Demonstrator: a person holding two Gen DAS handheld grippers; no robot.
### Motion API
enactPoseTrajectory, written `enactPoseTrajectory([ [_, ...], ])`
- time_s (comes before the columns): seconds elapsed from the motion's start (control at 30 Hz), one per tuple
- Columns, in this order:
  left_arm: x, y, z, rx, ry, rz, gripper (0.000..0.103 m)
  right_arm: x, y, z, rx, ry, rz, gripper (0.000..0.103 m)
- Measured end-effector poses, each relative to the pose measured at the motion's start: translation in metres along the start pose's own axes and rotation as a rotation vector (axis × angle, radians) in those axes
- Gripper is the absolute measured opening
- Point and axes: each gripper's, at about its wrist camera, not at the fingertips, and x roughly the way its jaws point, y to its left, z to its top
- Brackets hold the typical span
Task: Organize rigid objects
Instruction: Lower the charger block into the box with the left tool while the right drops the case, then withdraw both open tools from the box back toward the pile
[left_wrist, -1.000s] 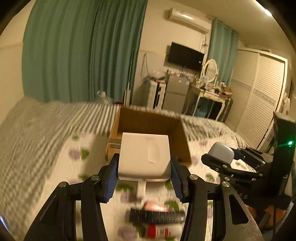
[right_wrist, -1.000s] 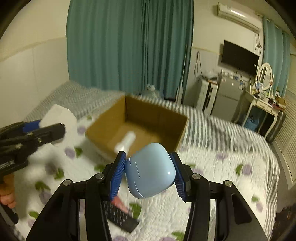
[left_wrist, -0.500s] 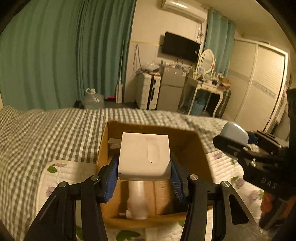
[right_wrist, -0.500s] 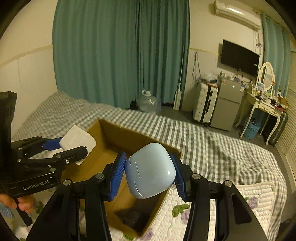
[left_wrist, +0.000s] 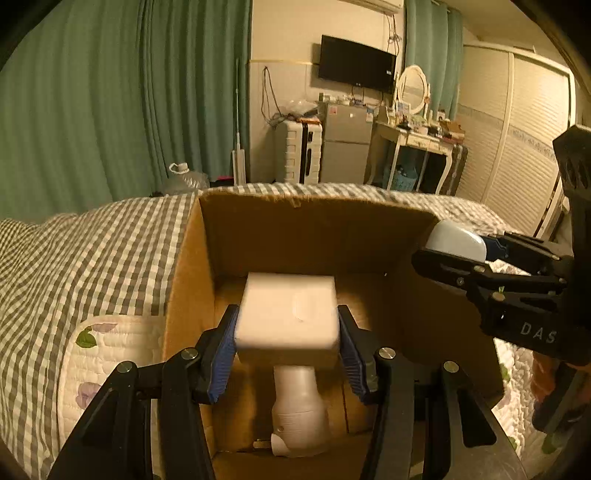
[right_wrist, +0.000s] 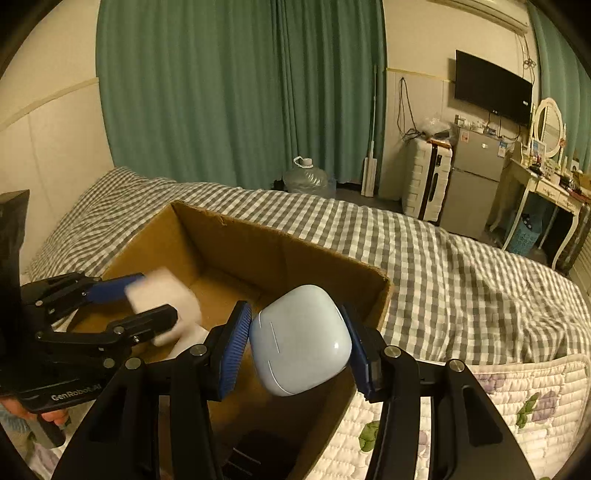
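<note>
left tool (left_wrist: 288, 350) gripped the white block (left_wrist: 288, 314) right over the box (left_wrist: 314, 218); right tool (right_wrist: 299, 350), gripping the blue case (right_wrist: 301, 338), sat at the box's rim.

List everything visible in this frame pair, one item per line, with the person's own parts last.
cardboard box: one, brown, open, on the bed
white block: one, between the left fingers, over the box
blue case: one, pale blue, rounded, between the right fingers, over the box's near right corner
white bottle: one, lying inside the box
dark object: one, black, on the box floor; kind unclear
bed cover: one, grey-white check
quilt: one, white, floral
curtains: teal, back wall
water jug: one, clear, on floor
television: one, black, wall
left gripper: black, blue pads
right gripper: black, blue pads
</note>
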Motion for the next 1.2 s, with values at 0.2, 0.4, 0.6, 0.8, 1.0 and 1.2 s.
enactPoseTrajectory([
  [0.2,-0.032,-0.003,0.007,0.005,-0.024,0.060,0.062,-0.041,0.005,0.001,-0.003,-0.058,-0.046,0.080],
  [0.4,-0.096,-0.022,-0.002,0.051,-0.123,0.097,0.069,-0.108,0.022,-0.013,-0.034,-0.097,-0.072,0.093],
  [0.6,-0.167,-0.036,-0.030,0.035,-0.206,0.073,0.071,-0.169,0.046,-0.046,-0.060,-0.091,-0.092,0.095],
  [0.8,-0.198,-0.032,-0.078,-0.004,-0.184,0.077,0.072,-0.199,0.078,-0.094,-0.050,-0.070,-0.081,0.095],
  [1.0,-0.193,-0.028,-0.124,-0.025,-0.135,0.100,0.072,-0.167,0.104,-0.155,0.027,0.048,-0.081,0.095],
  [1.2,-0.171,-0.020,-0.154,-0.033,-0.036,0.116,0.072,-0.123,0.123,-0.196,0.017,0.166,-0.079,0.095],
])
